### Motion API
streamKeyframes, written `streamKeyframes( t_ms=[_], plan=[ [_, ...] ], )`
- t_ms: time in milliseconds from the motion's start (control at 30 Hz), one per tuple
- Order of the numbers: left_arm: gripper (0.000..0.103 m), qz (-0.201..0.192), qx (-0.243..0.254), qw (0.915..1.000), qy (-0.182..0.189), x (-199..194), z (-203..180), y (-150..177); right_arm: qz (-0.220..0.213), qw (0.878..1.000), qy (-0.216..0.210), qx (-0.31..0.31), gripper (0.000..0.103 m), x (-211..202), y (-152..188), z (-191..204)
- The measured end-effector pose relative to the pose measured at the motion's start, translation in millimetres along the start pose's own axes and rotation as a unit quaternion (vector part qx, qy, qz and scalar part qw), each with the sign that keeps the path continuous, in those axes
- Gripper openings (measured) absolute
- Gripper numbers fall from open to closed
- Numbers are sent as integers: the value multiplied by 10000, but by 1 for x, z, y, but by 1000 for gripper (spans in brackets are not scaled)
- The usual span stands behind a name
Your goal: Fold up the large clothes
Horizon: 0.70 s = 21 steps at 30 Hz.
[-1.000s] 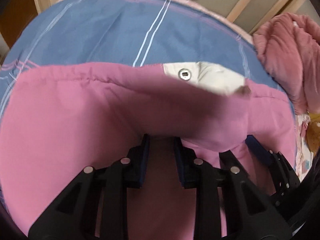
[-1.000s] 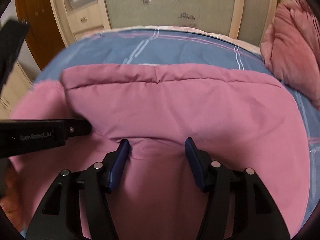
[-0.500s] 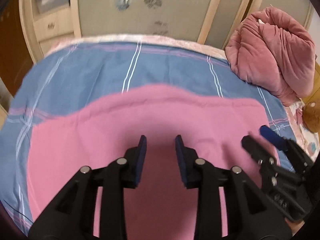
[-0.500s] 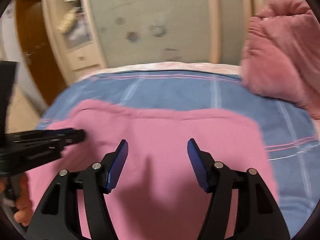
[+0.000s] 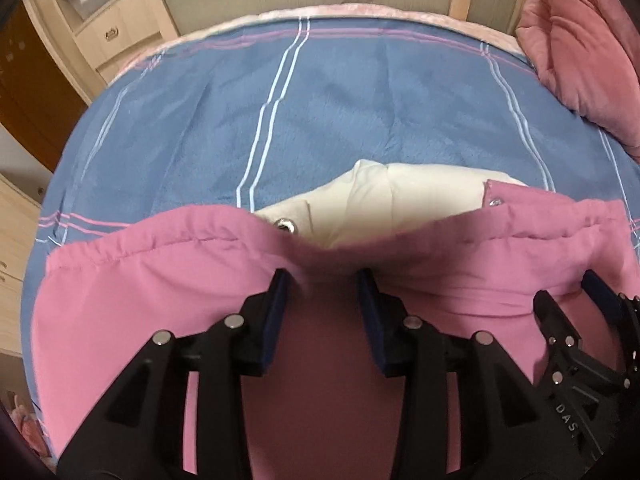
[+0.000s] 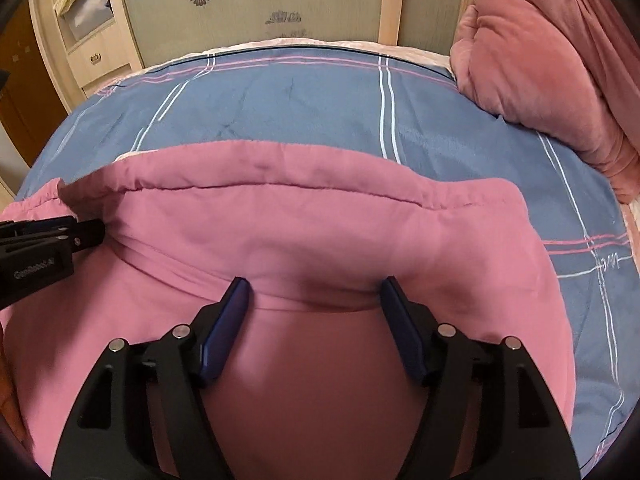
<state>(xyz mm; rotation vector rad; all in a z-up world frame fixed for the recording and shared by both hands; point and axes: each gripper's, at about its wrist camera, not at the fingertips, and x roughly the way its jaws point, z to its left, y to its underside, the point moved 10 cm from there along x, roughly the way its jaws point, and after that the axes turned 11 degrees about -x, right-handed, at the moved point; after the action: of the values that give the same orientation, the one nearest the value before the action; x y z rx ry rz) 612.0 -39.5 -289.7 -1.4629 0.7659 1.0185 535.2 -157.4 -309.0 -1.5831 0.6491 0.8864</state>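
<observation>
**One pink garment on the bed, two grippers above it with jaws apart**

One pink padded garment [image 5: 160, 300] is spread on a blue bedspread [image 5: 320, 112] crossed by white and pink stripes. A cream lining [image 5: 400, 200] is exposed at the garment's far edge, where two metal snaps are counted: one [image 5: 285, 225] on the lining, another [image 5: 495, 201] on the pink flap.

Two grippers are seen. The left gripper [image 5: 322, 286] is held over a raised pink fold, its two blue pads parted by a narrow gap; its jaws have just been opening, and the fabric lies below the tips, not pinched between them. The right gripper [image 6: 314, 292] is spread wider, its jaws likewise just opened further, with a pink fold bulging beyond the tips and nothing clamped.

One bundled rose-coloured blanket [image 6: 560, 60] is piled at the bed's far right corner. One wardrobe [image 6: 260, 0] with flower motifs is seen behind the bed.
</observation>
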Motion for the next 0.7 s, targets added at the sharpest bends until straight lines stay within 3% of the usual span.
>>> streamKeyframes(
  t_ms=[167,300,400,467,533,700],
  plan=[
    [39,-685,-160,9958,585,-79,33,19,-800,9967,-168,2,68,-75,9,-5],
    [54,-1084,-399,9924,429,-116,89,58,-957,9948,-327,-144,68,-116,45,0],
    [55,-943,-608,9937,59,-102,125,85,-753,9970,-113,-116,68,-105,64,-1],
    [56,-852,-575,9947,31,-91,130,94,-606,9981,-119,-53,68,-92,73,4],
    [59,-1003,-331,9942,-187,-86,129,96,-429,9990,-114,16,69,-76,78,7],
    [61,-915,-346,9950,-222,-69,132,107,-460,9988,28,-169,72,-65,86,11]
  ],
)
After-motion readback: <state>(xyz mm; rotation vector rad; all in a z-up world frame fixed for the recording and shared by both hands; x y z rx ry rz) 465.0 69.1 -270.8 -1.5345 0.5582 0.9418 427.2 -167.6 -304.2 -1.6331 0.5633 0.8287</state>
